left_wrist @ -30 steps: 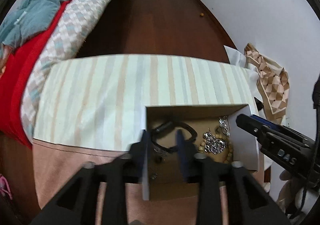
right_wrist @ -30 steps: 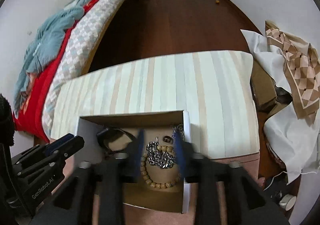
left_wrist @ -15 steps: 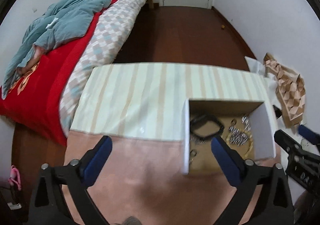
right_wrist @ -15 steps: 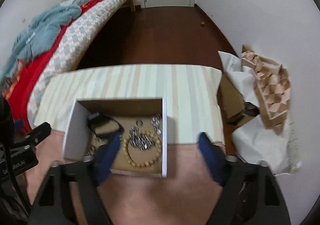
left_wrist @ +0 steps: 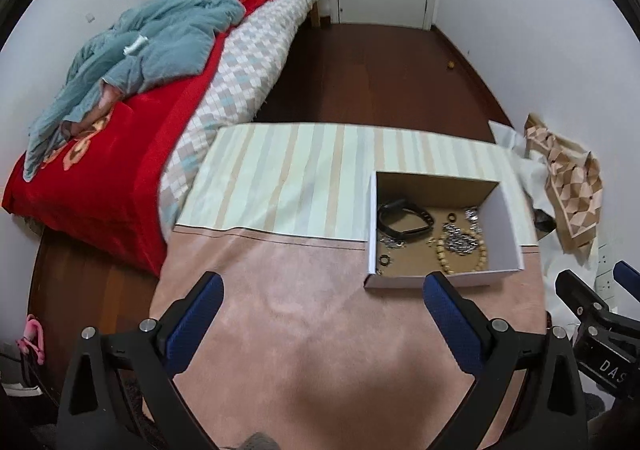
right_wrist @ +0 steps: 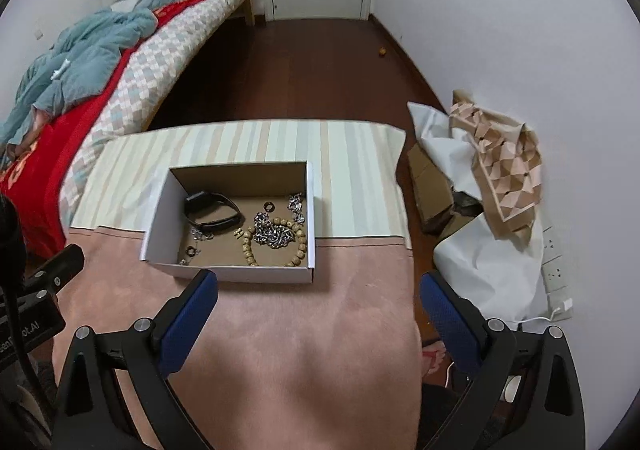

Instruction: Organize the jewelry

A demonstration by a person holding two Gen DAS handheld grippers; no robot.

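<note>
A white cardboard box (left_wrist: 446,283) (right_wrist: 240,273) with a brown inside stands open on the pink tablecloth (left_wrist: 304,334). It holds a black watch band (left_wrist: 404,219) (right_wrist: 212,212), a silver chain (left_wrist: 460,240) (right_wrist: 274,233), a wooden bead bracelet (left_wrist: 482,256) (right_wrist: 248,248) and a small dark ring (left_wrist: 451,217) (right_wrist: 269,206). My left gripper (left_wrist: 323,284) hangs open above the cloth, to the left of the box, holding nothing. My right gripper (right_wrist: 318,280) hovers at the box's near right; its jaws are still opening, with nothing between them.
A striped cloth (left_wrist: 304,170) covers the table's far half. A bed (left_wrist: 100,178) with a red blanket and teal bedding lies left. White paper (right_wrist: 492,274) and a patterned wooden piece (right_wrist: 504,166) sit on the floor at the right, by a wall socket (right_wrist: 554,256).
Both grippers have lifted up and back out of the box, and their jaws have spread wide. The jewelry stays in the box.
</note>
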